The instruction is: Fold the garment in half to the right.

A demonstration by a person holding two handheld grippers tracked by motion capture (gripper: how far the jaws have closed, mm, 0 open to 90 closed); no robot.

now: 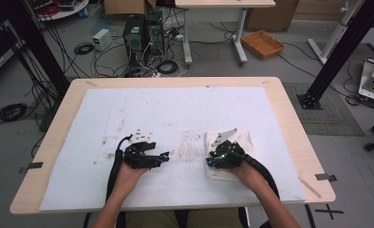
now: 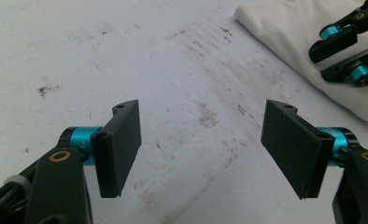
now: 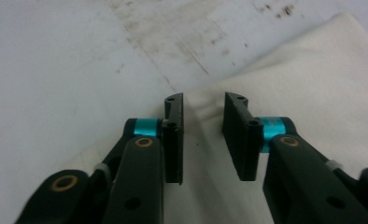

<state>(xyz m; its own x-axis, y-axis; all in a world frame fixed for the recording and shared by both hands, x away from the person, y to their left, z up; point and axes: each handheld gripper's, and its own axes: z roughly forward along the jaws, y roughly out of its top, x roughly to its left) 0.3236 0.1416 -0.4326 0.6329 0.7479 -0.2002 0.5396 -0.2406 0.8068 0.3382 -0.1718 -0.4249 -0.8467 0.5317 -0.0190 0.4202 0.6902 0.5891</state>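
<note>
White folded cloth (image 3: 285, 74) lies under and ahead of my right gripper (image 3: 203, 135), whose jaws stand a narrow gap apart, unclenched, a low ridge of fabric between the pads; my left gripper (image 2: 201, 144) hangs wide open over bare stained mat (image 2: 126, 56), holding nothing, the cloth beyond its right jaw. To pinch well, I judge, press tips down so the pads catch the fold's top layer near its left edge. Open mat left of the jaws gives room.
</note>
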